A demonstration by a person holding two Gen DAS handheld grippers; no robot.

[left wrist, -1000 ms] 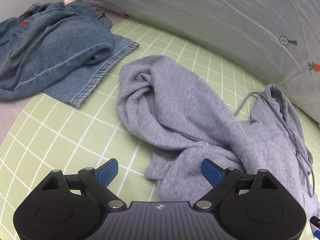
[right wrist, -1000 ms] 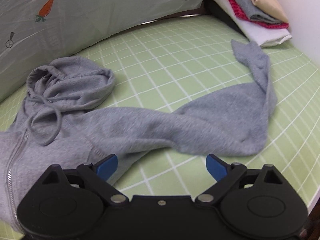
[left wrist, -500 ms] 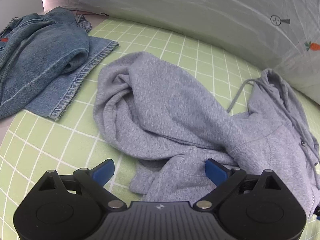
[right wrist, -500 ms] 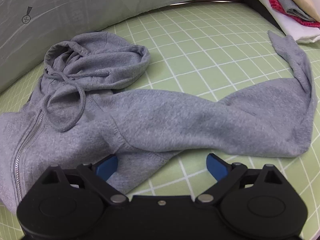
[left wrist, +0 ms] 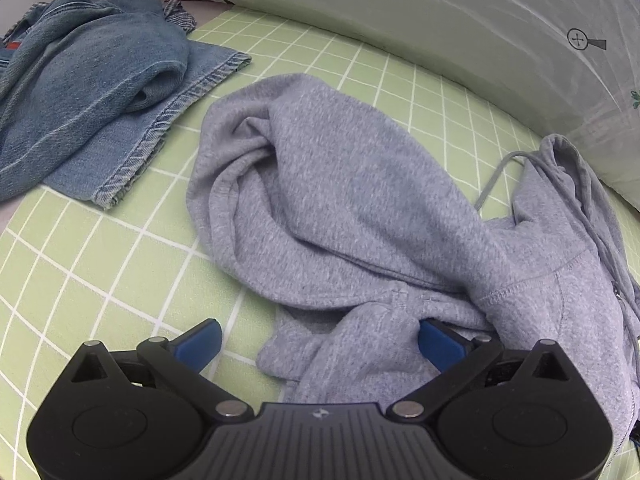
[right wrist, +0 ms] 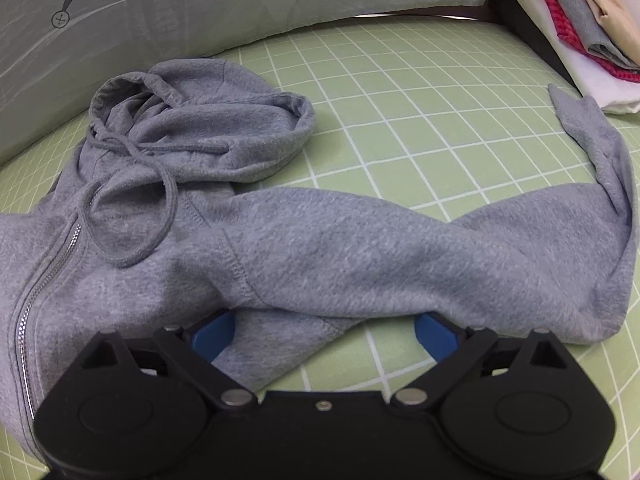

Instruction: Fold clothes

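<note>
One grey hoodie (right wrist: 320,256) lies spread and rumpled on the green checked mat (right wrist: 420,120), hood toward the pale cushion (right wrist: 200,0). One pair of jeans (left wrist: 88,92) lies crumpled at the mat's far left corner. A single stack of folded clothes (right wrist: 576,28) sits at the far right edge.

The left gripper (left wrist: 318,340) is low over the mat, its jaws wide apart, with a bunched fold of the hoodie between its blue fingers (left wrist: 200,340), not clamped. The right gripper (right wrist: 324,332) is also low and spread wide, the sleeve's underarm part lying across both fingertips, ungripped.
</note>
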